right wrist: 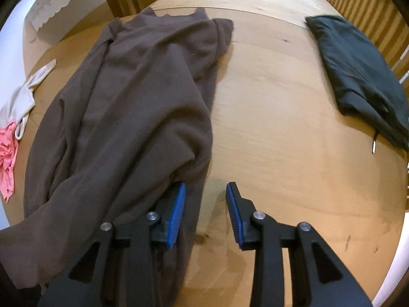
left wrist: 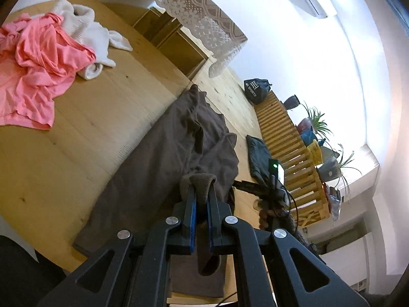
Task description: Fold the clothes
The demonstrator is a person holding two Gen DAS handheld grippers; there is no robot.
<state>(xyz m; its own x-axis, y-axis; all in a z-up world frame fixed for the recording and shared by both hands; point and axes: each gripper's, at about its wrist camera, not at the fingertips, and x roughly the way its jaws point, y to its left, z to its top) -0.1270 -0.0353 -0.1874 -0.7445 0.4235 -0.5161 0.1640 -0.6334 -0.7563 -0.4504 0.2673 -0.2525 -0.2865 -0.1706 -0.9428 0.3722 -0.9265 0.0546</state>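
Note:
A brown garment (left wrist: 163,153) lies stretched out and rumpled along the wooden table (left wrist: 102,128). My left gripper (left wrist: 202,186) is shut on a raised fold of its near end, and the cloth bulges out above the blue pads. In the right wrist view the same brown garment (right wrist: 133,97) covers the left half of the table (right wrist: 281,128). My right gripper (right wrist: 205,189) points down at the bare wood just beside the garment's right edge. It is open with nothing between its pads, and its left finger (right wrist: 176,209) lies against the cloth.
A pink garment (left wrist: 33,69) and a white one (left wrist: 87,28) lie crumpled at the far left. A folded dark green garment (right wrist: 358,76) rests at the right, by a wooden slatted rail (left wrist: 286,133) with plants and a black bag (left wrist: 257,89). A lace cloth (left wrist: 199,12) hangs beyond.

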